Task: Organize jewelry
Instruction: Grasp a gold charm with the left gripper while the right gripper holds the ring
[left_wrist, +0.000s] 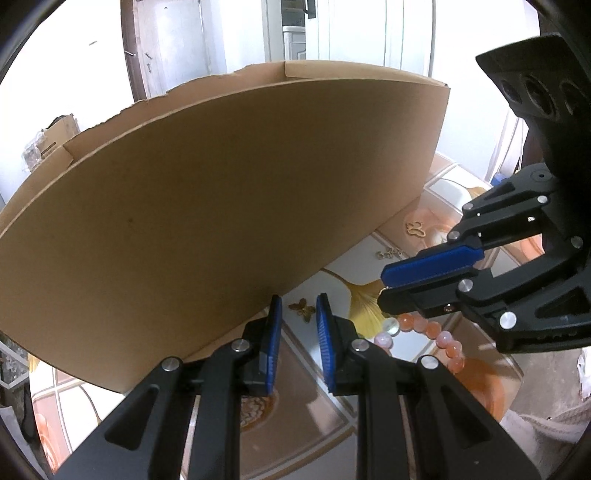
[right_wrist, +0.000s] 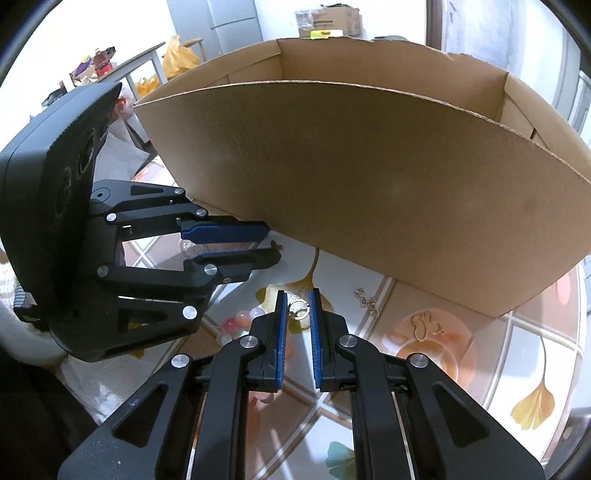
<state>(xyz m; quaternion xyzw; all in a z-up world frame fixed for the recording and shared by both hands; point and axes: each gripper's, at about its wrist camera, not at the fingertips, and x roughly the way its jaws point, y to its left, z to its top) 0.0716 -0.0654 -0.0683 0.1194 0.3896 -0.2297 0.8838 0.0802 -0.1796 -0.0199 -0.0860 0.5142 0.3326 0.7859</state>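
Observation:
A large open cardboard box (left_wrist: 229, 192) stands on the patterned table; it also shows in the right wrist view (right_wrist: 369, 192). My left gripper (left_wrist: 300, 308) is open, its tips on either side of a gold butterfly piece (left_wrist: 303, 309) next to the box wall. My right gripper (right_wrist: 298, 304) is open around a small gold ring (right_wrist: 299, 309) on the table. A pink bead bracelet (left_wrist: 439, 338) lies under the right gripper. A gold chain piece (right_wrist: 365, 299) and a gold butterfly outline (right_wrist: 424, 326) lie to the right.
The table top (right_wrist: 480, 369) has a glossy leaf and tile pattern. The two grippers sit close together in front of the box; the left one shows in the right wrist view (right_wrist: 271, 240). Room clutter, a table and boxes stand behind.

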